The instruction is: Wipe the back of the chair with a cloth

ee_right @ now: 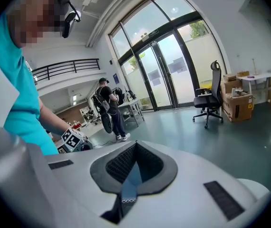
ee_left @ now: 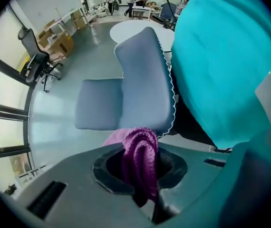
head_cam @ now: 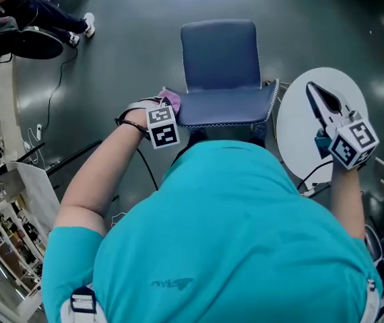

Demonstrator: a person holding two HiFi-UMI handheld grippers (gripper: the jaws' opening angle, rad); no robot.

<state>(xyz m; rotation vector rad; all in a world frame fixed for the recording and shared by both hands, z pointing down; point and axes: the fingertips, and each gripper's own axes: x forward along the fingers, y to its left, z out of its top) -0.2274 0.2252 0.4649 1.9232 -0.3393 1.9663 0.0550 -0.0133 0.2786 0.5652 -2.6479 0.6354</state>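
Head view: we hold the left gripper (head_cam: 168,108), jaws clamped on a purple cloth (head_cam: 172,99), at the blue chair (head_cam: 220,66) back's left edge, centre frame. Our right gripper (head_cam: 312,87), jaws together and empty, is over a round white table (head_cam: 298,130) at right.

Round white table (head_cam: 292,128), black office chair (ee_right: 210,100), cardboard boxes (ee_right: 237,106)

The person wears a teal short-sleeved shirt (head_cam: 232,241) and black wristband (head_cam: 132,124).

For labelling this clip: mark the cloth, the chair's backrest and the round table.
purple cloth (ee_left: 140,160), left gripper view, on its bunched fold.
chair's backrest (ee_left: 145,84), left gripper view, middle of its padded face.
round table (head_cam: 296,130), head view, bare tabletop.
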